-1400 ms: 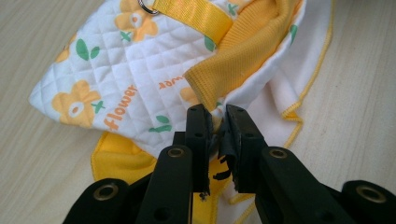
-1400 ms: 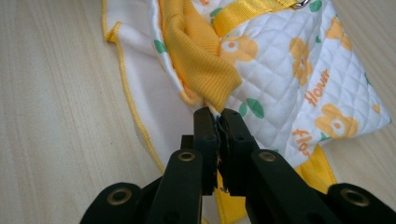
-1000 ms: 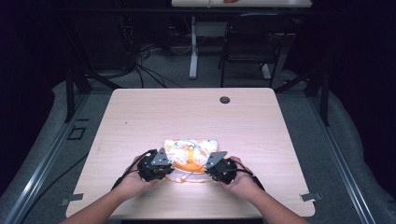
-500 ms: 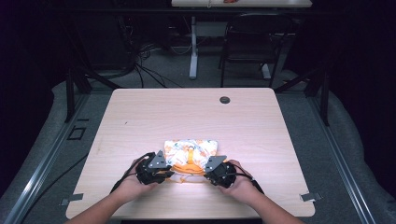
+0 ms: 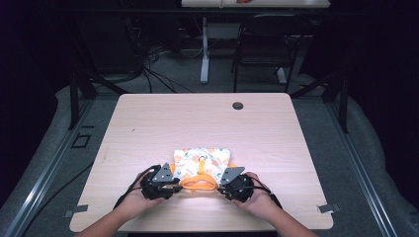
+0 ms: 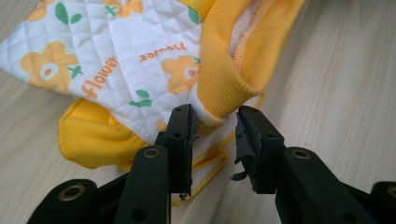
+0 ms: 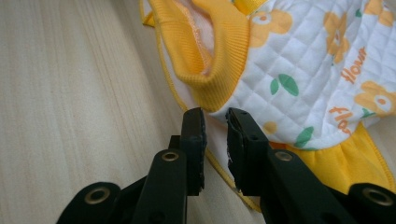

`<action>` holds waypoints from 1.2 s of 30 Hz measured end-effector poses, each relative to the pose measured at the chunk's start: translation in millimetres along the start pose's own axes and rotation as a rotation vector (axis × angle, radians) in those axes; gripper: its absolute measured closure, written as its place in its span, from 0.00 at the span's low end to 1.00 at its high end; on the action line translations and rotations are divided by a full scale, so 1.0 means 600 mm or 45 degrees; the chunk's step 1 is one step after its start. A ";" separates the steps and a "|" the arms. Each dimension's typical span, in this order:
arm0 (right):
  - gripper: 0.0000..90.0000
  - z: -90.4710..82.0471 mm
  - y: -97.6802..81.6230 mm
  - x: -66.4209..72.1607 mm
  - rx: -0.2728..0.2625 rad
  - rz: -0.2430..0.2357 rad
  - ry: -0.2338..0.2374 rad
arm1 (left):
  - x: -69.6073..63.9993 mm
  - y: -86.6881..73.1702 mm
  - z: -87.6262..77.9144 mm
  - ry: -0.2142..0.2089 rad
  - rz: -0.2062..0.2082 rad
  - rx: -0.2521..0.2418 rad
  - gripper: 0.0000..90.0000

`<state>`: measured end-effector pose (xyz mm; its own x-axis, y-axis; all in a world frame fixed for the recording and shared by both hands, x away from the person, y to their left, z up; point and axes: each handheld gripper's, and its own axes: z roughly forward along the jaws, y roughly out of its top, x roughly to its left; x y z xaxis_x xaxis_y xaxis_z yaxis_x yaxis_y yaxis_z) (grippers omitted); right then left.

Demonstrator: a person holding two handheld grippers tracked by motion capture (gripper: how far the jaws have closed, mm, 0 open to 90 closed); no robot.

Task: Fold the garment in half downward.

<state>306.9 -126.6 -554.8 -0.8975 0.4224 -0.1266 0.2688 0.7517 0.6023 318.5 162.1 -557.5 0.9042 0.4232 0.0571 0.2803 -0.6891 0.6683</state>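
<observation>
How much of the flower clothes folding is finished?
The flowered garment already lies folded small on the table. The left gripper and right gripper have just been opening at its yellow edge. Left, probably: pulling both away.

A lab or test rm is indicated: a bare wood-top table w/ a cable port is set on grey carpet, cables are strewn behind, a 2nd desk and dark surrounds are seen at the back.
</observation>
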 end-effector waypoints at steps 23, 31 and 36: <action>0.82 -0.016 -0.003 0.005 -0.026 0.042 0.006 | 0.006 -0.018 -0.024 0.004 -0.096 -0.043 0.72; 0.80 -0.033 -0.008 0.003 -0.060 0.079 -0.013 | 0.009 -0.022 -0.036 0.032 -0.140 -0.055 0.71; 0.79 -0.043 -0.015 -0.002 -0.057 0.109 -0.044 | 0.014 -0.025 -0.046 0.041 -0.182 -0.082 0.71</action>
<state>296.4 -147.1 -539.9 -0.8591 0.5020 -0.0999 0.3273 0.6888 0.6469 312.9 192.4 -546.8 0.8456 0.5335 -0.0187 0.3829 -0.5817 0.7176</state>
